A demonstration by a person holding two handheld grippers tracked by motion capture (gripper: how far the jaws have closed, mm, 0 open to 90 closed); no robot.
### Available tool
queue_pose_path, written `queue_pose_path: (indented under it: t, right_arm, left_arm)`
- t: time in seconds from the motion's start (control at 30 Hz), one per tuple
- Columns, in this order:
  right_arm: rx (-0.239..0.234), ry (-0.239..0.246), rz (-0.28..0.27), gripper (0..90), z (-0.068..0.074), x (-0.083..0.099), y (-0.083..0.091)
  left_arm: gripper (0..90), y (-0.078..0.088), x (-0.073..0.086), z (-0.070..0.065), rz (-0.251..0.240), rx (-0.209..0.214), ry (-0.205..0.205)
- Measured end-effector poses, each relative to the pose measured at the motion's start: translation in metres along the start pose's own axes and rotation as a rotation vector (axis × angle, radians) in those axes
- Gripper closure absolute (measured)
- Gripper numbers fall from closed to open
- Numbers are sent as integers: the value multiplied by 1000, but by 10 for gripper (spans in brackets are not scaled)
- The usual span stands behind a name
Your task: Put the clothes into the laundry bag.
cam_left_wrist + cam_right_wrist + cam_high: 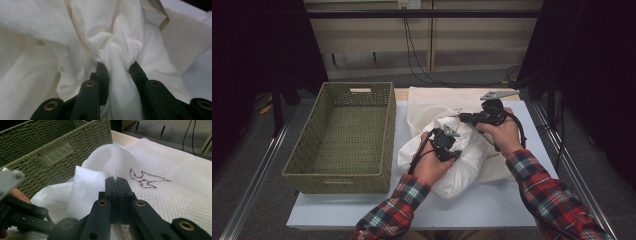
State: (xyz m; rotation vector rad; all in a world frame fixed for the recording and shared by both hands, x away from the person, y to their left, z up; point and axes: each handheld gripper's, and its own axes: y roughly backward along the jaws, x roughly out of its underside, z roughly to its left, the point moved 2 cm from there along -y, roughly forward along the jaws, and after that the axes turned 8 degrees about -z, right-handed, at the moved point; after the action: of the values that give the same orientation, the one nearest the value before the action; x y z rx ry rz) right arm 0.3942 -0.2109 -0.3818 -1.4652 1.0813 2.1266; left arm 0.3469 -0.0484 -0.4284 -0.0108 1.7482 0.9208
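Observation:
A white cloth (462, 170) lies bunched on the table in front of a white mesh bag (432, 102) with a brown stitched emblem (147, 181). My left gripper (453, 154) is shut on a twisted bunch of the cloth (75, 37); the fabric is squeezed between its jaws (116, 66). The mesh bag (180, 50) shows behind it. My right gripper (461, 117) reaches left over the bag. Its jaws (116, 180) are pressed together on the folded edge of the mesh bag (162, 192), with the white cloth (85, 187) just to their left.
An empty green wicker basket (337, 176) stands at the left of the white table (492, 205), close beside the cloth; its handle side (50, 152) faces the right gripper. Cables hang at the back wall. Bare tabletop lies near the front edge.

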Motion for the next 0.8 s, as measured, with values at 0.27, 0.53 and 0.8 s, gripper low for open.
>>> queue_pose_path:
  t: [0.27,0.53,0.8]
  right_arm:
    - [-13,-15,-16,892,0,-3,4]
    - [-4,-10,-9,892,-4,1,6]
    - [4,-14,-5,891,-5,2,4]
  left_arm:
    - [720,-17,-8,5,-107,-31,83]
    - [290,-15,-7,0,-58,-35,114]
    - [145,5,12,-12,38,-23,51]
